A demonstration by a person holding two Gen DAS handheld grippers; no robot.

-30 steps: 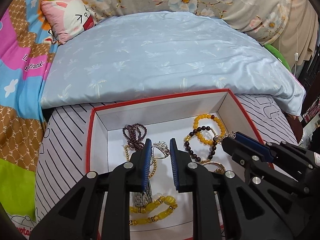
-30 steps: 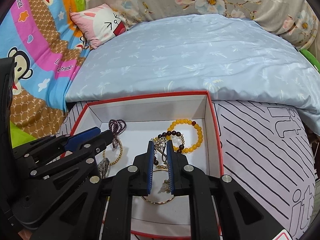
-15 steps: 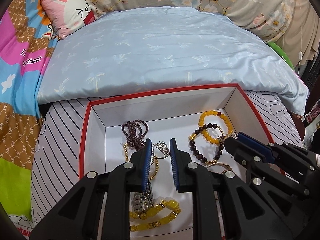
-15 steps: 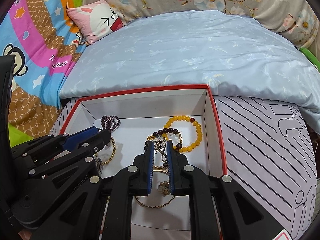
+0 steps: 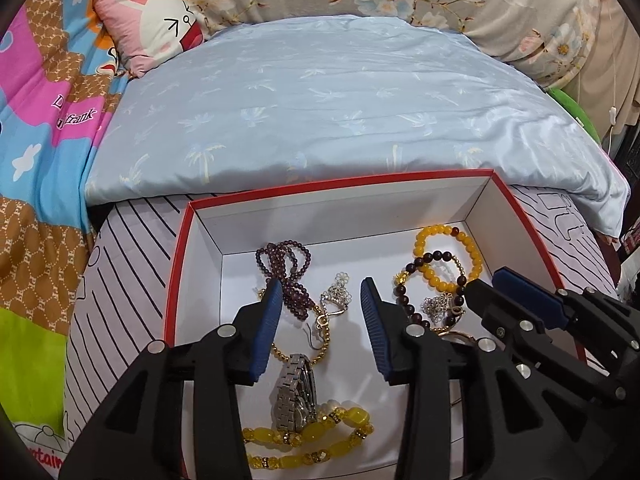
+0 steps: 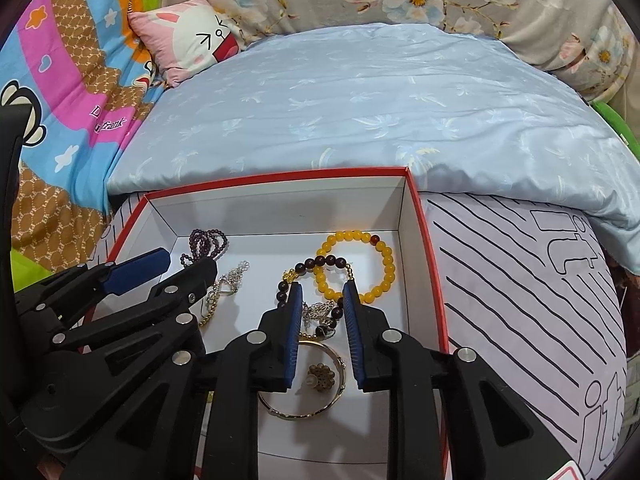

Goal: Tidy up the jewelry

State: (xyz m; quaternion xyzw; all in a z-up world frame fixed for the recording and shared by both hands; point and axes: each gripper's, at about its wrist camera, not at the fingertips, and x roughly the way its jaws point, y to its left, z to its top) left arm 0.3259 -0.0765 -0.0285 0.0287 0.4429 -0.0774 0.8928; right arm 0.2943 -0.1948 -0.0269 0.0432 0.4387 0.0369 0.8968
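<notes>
Silver watch lengthwise toward open left tongs, inside box.

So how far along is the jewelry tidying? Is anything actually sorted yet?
All the pieces lie loose in the red-rimmed box: the yellow bead bracelet, purple beads, watch and gold bangle. No sorted groups show. Neither gripper holds anything: the left gripper hangs open over a sparkly pendant, the right gripper open over a tangle of charms. The sorting itself is left.
</notes>
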